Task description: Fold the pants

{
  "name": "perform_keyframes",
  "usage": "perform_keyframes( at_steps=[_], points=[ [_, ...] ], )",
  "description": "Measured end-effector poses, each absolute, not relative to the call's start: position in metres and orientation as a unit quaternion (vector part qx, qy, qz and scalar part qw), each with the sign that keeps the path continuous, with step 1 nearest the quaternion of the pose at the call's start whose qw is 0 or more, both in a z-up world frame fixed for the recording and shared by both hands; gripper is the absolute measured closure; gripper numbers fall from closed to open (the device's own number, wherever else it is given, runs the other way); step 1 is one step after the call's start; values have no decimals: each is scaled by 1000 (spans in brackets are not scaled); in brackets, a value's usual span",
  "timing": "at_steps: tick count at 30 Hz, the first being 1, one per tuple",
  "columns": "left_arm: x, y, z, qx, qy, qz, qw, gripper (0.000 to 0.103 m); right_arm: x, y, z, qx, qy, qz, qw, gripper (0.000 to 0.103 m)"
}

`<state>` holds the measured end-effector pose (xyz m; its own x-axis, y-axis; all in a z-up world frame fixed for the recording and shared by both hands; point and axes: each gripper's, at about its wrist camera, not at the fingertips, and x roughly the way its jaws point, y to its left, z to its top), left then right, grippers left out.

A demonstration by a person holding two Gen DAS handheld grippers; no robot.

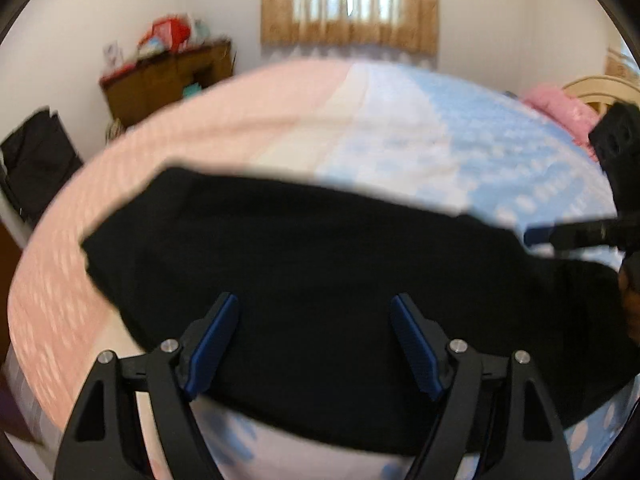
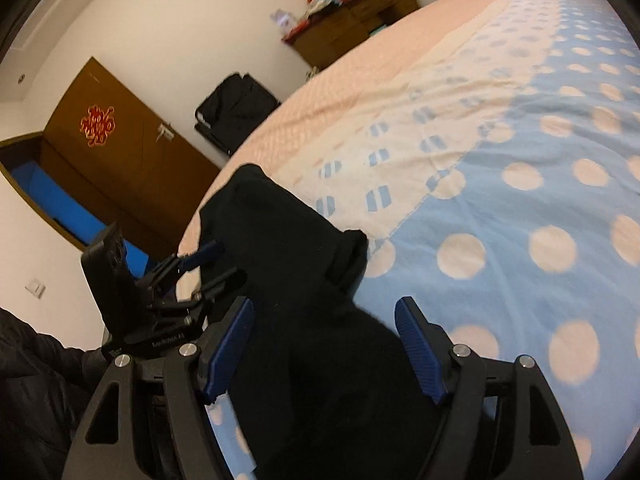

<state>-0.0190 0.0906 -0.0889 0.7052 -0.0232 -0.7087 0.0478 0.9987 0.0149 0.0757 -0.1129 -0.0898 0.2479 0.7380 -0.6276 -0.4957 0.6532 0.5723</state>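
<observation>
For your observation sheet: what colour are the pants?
Plain black fabric pants, clearest in the left wrist view.

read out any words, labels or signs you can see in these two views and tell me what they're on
White lettering on the black left tool's body, seen from the right wrist: too small and blurred to read.
Red knot ornament on the brown wooden door: a symbol, no letters.
Black pants, dotted bedsheet: no text.

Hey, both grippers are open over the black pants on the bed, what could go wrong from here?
1. The left gripper is open above the flat black pants; closing could pinch the bedsheet too.
2. The right gripper straddles a bunched, thick part, so it may catch only some layers.
</observation>
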Motion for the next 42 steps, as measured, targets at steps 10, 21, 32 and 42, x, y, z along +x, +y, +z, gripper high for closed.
perform_keyframes(
  at_steps=[10, 21, 32, 42],
  points=[
    [-26, 82, -93, 48, 380, -8, 924, 19, 60, -81, -84, 110, 464, 443, 759, 28],
    [-21, 78, -94, 44, 381, -11, 923, 15, 87, -49, -106, 131, 494, 463, 724, 27],
    [-21, 79, -95, 46, 384, -21, 922, 14, 132, -50, -110, 191, 462, 422, 756, 44],
    [-22, 79, -95, 53, 384, -30, 922, 13, 163, -126, -106, 235, 518, 323, 757, 57]
  ],
)
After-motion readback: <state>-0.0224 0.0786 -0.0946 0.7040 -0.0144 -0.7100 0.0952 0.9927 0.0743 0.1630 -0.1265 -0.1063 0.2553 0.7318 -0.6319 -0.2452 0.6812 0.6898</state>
